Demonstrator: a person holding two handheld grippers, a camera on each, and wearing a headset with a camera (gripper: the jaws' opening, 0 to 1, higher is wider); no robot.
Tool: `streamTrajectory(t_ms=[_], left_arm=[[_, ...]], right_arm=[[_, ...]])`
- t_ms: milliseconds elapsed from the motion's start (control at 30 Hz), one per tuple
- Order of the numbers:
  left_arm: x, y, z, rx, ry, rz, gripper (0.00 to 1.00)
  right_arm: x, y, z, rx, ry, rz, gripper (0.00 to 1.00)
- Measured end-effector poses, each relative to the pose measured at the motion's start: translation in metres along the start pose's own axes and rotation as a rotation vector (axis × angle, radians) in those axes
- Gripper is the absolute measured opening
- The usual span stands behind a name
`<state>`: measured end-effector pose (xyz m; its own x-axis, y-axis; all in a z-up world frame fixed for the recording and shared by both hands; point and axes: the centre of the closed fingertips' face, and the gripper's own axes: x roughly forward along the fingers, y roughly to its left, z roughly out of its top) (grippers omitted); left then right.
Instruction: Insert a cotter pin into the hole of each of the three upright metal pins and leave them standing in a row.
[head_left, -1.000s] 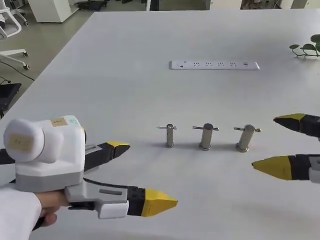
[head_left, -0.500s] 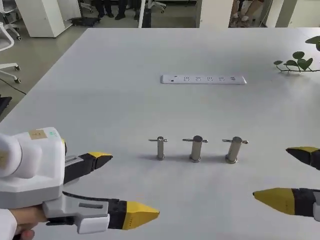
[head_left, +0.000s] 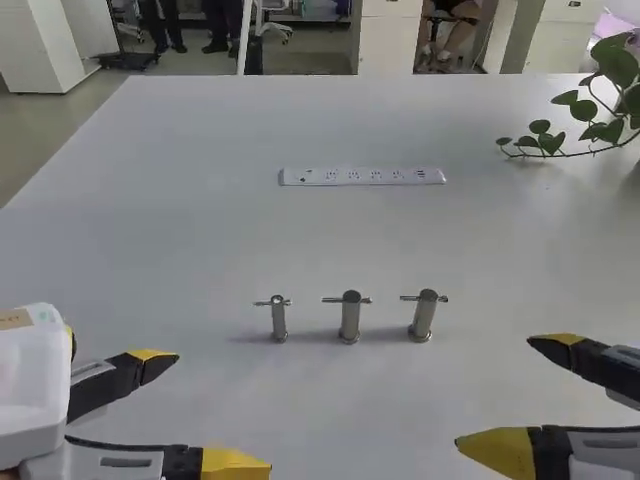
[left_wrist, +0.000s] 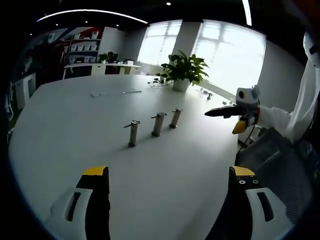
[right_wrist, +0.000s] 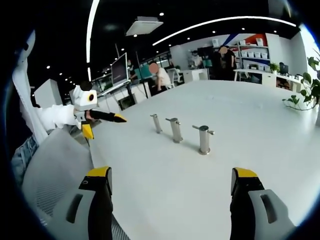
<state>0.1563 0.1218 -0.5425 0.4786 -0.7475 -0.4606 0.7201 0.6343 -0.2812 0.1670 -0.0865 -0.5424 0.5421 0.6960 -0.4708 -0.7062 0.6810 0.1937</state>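
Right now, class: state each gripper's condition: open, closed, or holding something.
Left gripper: open, jaws wide apart, holding nothing.
Right gripper: open, jaws wide apart, holding nothing.

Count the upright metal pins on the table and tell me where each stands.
3. They stand in one row on the white table, nearer than the power strip: left pin, middle pin, right pin. Nothing in view could hide another.

Shiny metal pins (head_left: 349, 317), matt white tabletop (head_left: 200, 220), plastic power strip (head_left: 362, 177)

White table (head_left: 200, 230): three pins (head_left: 349, 317), power strip (head_left: 362, 176)
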Motion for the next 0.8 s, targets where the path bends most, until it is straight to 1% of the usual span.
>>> streamTrajectory(t_ms=[67, 167, 367, 600, 800], left_arm=[[0.0, -0.001, -0.001, -0.003, 0.004, -0.008, 0.99], [0.0, -0.004, -0.005, -0.008, 0.023, -0.03, 0.99], [0.002, -0.007, -0.01, -0.004, 0.055, -0.039, 0.99], [0.003, -0.01, -0.007, -0.011, 0.046, -0.045, 0.99], [0.001, -0.012, -0.01, -0.014, 0.064, -0.057, 0.99]], right_arm=[[-0.001, 0.001, -0.004, -0.001, 0.012, -0.003, 0.98], [-0.004, 0.001, -0.008, 0.003, 0.026, -0.006, 0.98], [-0.011, 0.002, -0.013, 0.034, 0.027, -0.023, 0.98], [-0.014, -0.003, -0.015, 0.053, 0.034, -0.037, 0.97], [-0.012, 0.0, -0.017, 0.05, 0.05, -0.038, 0.97]])
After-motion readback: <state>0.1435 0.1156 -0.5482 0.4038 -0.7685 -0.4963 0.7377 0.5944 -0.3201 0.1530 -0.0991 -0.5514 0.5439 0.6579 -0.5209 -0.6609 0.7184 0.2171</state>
